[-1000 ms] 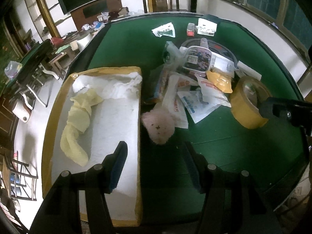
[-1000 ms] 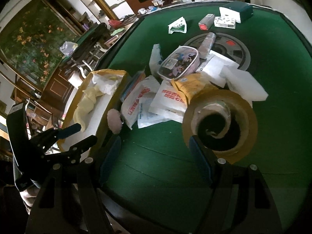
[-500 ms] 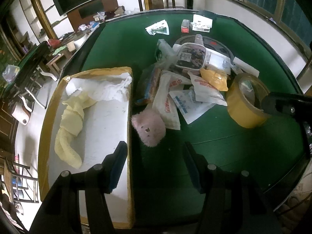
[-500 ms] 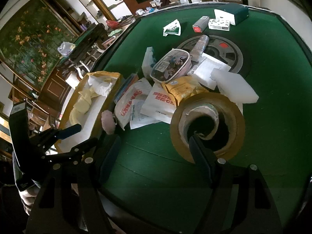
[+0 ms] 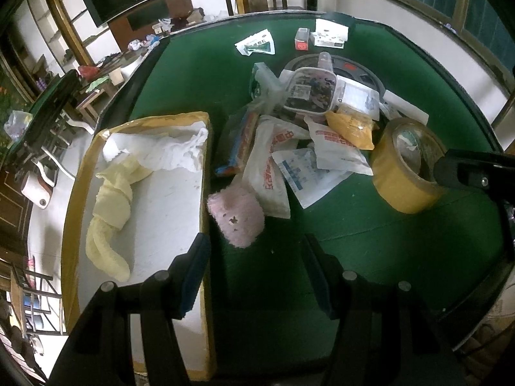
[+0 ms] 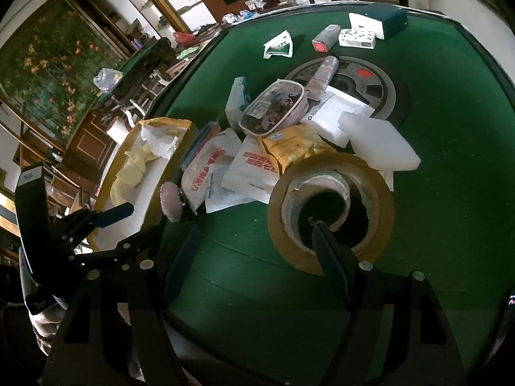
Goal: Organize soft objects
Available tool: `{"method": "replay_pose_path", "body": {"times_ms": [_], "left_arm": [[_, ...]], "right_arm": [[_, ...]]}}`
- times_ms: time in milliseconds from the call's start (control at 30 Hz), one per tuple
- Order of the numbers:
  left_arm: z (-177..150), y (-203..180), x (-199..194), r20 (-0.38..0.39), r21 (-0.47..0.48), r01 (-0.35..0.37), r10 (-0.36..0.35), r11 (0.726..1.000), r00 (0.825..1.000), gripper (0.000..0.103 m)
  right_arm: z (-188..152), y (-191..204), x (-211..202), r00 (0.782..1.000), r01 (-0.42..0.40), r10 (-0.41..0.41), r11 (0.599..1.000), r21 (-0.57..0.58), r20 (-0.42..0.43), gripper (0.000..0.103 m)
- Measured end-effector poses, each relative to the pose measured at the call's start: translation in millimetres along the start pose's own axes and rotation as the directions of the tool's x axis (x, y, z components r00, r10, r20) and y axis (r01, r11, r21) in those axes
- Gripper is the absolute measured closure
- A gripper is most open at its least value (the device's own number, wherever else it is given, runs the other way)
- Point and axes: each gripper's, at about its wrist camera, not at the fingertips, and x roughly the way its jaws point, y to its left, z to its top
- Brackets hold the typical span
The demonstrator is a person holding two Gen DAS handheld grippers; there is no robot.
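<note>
A pink fluffy toy (image 5: pixel 236 215) lies on the green table just right of the cardboard box (image 5: pixel 206 167). My left gripper (image 5: pixel 254 251) hovers right in front of the toy, open, with nothing between its fingers. Inside the white-lined box lie a pale yellow cloth (image 5: pixel 109 212) and a crumpled white cloth (image 5: pixel 161 151). In the right wrist view the toy (image 6: pixel 170 202), the box (image 6: pixel 161 122) and the left gripper (image 6: pixel 135 225) sit at the left. My right gripper (image 6: pixel 254 234) is open and empty, its right finger in front of a tape roll (image 6: pixel 331 209).
A heap of plastic packets (image 5: pixel 273 160), a printed pouch (image 5: pixel 309 91), a yellow bag (image 5: pixel 351 128) and white foam blocks (image 6: pixel 379 144) fills the table's middle. Small boxes (image 6: pixel 357 37) stand at the far edge. The tape roll (image 5: pixel 405 167) stands at the right.
Both views have drifted slightly: the pink toy now sits a little closer to my left gripper, and the tape roll closer to my right finger. Nothing on the table has moved.
</note>
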Motion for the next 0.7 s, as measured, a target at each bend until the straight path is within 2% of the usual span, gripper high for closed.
{"method": "replay_pose_path", "body": {"times_ms": [400,700], "left_arm": [[2.5,-5.4,11.4,-0.040,0.019,-0.018,0.018,1.000,0.999,0.044],[10.3,7.0,25.2,-0.073,-0.038,-0.010,0.007,0.999,0.997,0.044]], "right_arm": [[14.5,-6.6,-4.9,0.998,0.065,-0.066,0.995,-0.077,-0.013,0.030],[32.6,-19.9,-1.6,0.993,0.106,-0.111,0.987,-0.117,-0.039,0.030]]}}
